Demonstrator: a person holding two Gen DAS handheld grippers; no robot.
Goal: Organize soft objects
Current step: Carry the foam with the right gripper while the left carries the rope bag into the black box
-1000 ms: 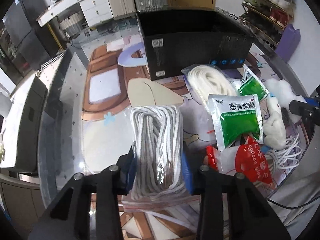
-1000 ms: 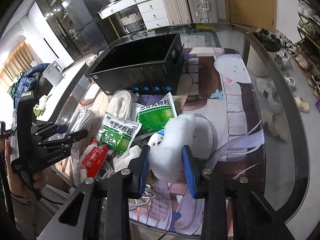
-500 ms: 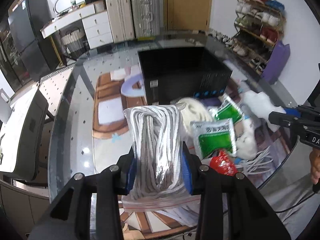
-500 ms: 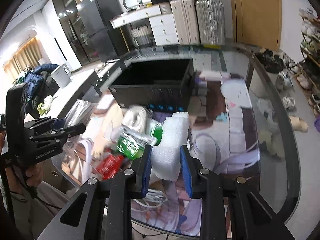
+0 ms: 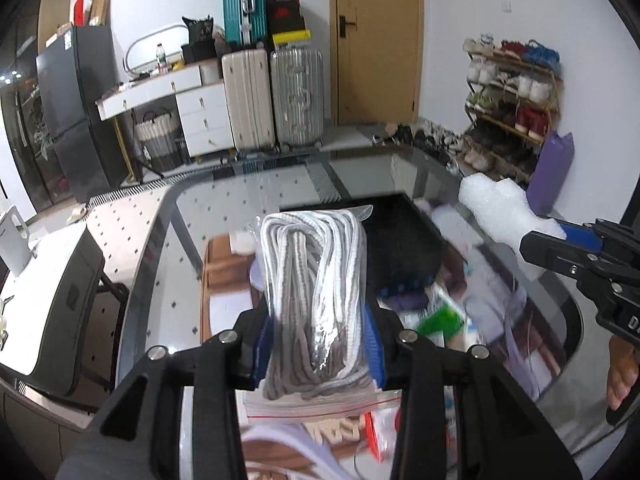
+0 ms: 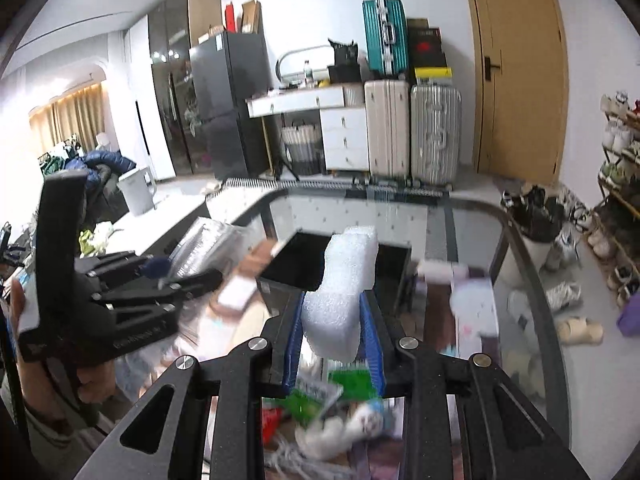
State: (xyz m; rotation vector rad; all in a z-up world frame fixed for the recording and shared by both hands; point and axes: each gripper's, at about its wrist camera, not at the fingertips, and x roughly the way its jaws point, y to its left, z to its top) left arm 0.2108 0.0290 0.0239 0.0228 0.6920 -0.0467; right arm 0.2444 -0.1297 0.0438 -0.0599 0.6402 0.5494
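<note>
White foam block (image 6: 344,292) is pinched upright in the right tongs (image 6: 332,344), and a clear zip bag of grey-white rope (image 5: 316,300) is squeezed in the left tongs (image 5: 318,348), bundle standing up with the bag's seal end hanging below the pads. Both grips sit low on the item, which makes sense to me: soft stuff squashes, so you grab the thick part and let the rest stick out front. Both are carried high over the glass tabletop (image 5: 248,204), and the open black box (image 6: 308,260) sits straight ahead and lower, so I'd guess that's where they're headed. Room-wise, the box mouth looks wide enough for either item, but the two tongs are close together, so going one at a time seems safer. The leftover pile, including green packets (image 6: 320,390) and something red, lies on the near edge of the tabletop right under the tongs. The rope bag is slippery plastic and could slide.
</note>
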